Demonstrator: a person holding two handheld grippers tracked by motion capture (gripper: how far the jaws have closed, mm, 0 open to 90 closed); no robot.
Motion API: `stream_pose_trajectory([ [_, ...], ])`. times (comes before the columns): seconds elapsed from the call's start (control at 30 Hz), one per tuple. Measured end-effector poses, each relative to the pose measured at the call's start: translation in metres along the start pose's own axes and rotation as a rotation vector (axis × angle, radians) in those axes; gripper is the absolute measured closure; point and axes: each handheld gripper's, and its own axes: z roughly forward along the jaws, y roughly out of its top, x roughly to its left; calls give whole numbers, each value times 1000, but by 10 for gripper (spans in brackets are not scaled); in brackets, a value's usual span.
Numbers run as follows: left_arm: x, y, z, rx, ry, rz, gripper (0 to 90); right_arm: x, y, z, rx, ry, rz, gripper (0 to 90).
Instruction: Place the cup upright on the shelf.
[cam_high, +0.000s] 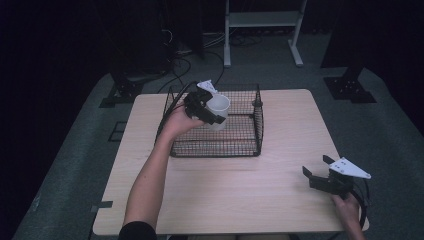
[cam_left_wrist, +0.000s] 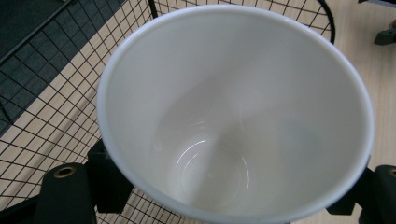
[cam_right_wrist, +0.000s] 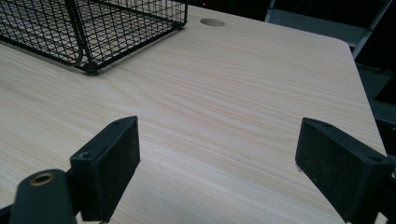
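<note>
Above the centre of the high view, the left tool grips a plain white ceramic cup and holds it over the black wire-mesh basket that sits on the pale wooden desk; whether the cup's base touches the basket floor cannot be told. In the left gripper view the cup is seen from above, empty, its rim slightly tilted, with one black jaw at the lower left of the frame and the other at the lower right pressing its outer wall, and the mesh of the basket spreading across the left and top. The step in hand appears to be setting the cup down inside the basket. To do it well, the person would likely level the cup so that the base meets the mesh flat, lower it straight down clear of the basket's walls and its wire handle, and part the jaws only once the cup stands on its own; a release while it is tilted risks a tip on the uneven grid. At the lower right of the high view the right tool waits with its jaws spread wide and nothing between them, low over bare desk and well apart from the basket, whose corner shows at the upper left of the right gripper view. The count: one cup, one basket, two tools, one desk.
</note>
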Motion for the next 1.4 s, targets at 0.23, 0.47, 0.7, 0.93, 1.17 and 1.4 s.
stream_pose_trajectory([
  [0.23, 6, -4, 10, 15, -5, -22, 213, 0, 0, 0, -1, 1, -1, 131],
  [0.47, 11, -6, 19, 11, -15, -34, 213, 0, 0, 0, -2, 2, 0, 131],
  [0.7, 13, -8, 26, 11, -16, -42, 213, 0, 0, 0, -3, 2, 0, 131],
  [0.93, 16, -11, 31, 12, -21, -53, 213, 0, 0, 0, -4, 3, -2, 131],
  [1.17, 17, -13, 38, 13, -25, -57, 213, 0, 0, 0, -5, 4, -3, 131],
  [1.4, 18, -16, 47, 36, -32, -64, 213, 0, 0, 0, -4, 3, -2, 131],
])
